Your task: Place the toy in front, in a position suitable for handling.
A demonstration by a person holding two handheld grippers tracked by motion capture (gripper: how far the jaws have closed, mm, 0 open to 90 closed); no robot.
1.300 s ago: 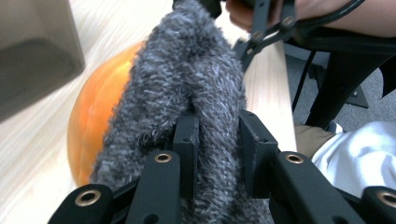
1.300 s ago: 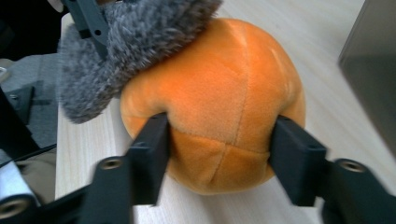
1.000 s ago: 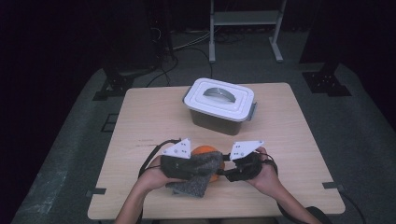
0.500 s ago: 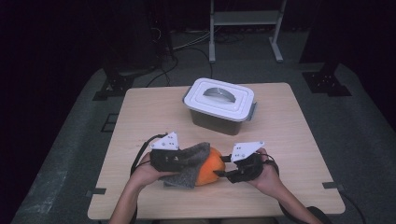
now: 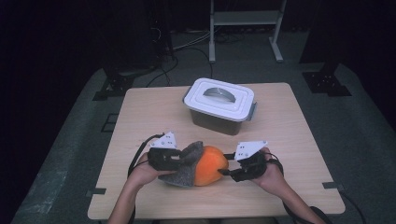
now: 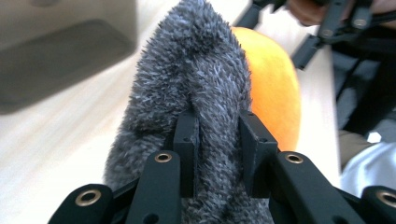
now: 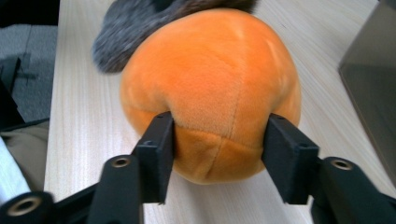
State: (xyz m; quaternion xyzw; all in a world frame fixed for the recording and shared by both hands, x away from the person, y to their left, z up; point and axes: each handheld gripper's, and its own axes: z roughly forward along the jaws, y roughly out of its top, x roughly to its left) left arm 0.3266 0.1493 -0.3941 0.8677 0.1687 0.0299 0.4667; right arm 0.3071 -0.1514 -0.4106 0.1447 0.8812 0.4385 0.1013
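An orange plush ball lies on the table near the front edge, its left end inside a grey fuzzy cover. My left gripper is shut on a fold of that grey cover, with the orange ball just behind it. My right gripper reaches in from the right. Its jaws have just been opening, and its pads still touch the sides of the ball. The grey cover shows behind the ball.
A grey box with a white lid stands shut at the middle back of the wooden table. It also appears as a blurred grey box and a grey wall. Dark floor and stands surround the table.
My left gripper has moved left with the grey cover, and more of the orange ball is now bare. The right hand has stayed put.
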